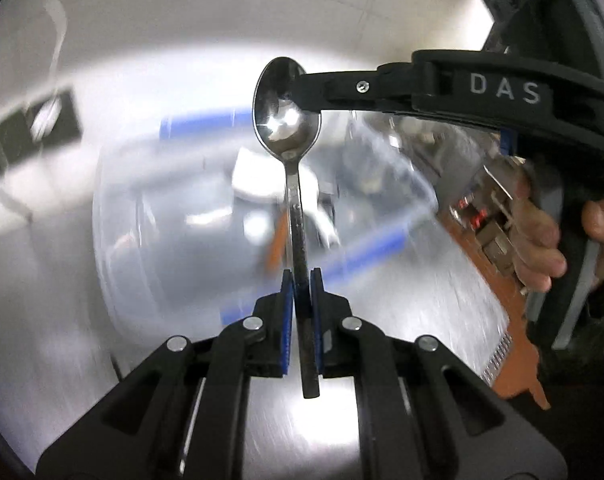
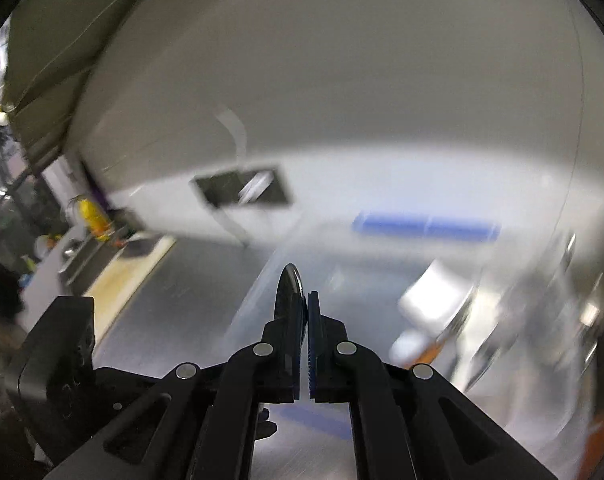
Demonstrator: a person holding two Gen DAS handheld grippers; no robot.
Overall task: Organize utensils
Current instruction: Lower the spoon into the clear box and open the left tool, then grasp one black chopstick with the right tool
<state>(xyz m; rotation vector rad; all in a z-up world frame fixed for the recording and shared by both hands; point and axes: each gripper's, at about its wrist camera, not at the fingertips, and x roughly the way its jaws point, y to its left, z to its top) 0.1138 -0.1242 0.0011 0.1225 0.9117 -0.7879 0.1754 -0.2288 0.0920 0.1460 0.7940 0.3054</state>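
Steel spoon [image 1: 288,120] hangs in the air between both grippers, its handle pinched by the left gripper [image 1: 302,280], its bowl pinched edge-on by the right gripper [image 2: 304,304].

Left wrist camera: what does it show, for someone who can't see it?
A metal spoon is held at both ends: the left gripper clamps its handle, the right gripper pinches its bowl. Behind, a blurred steel table.

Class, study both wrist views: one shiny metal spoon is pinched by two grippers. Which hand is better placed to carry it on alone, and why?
Probably left. The left gripper clamps the shiny metal spoon by its handle, bowl standing clear ahead. The right gripper pinches only the bowl's edge, a slippery hold.
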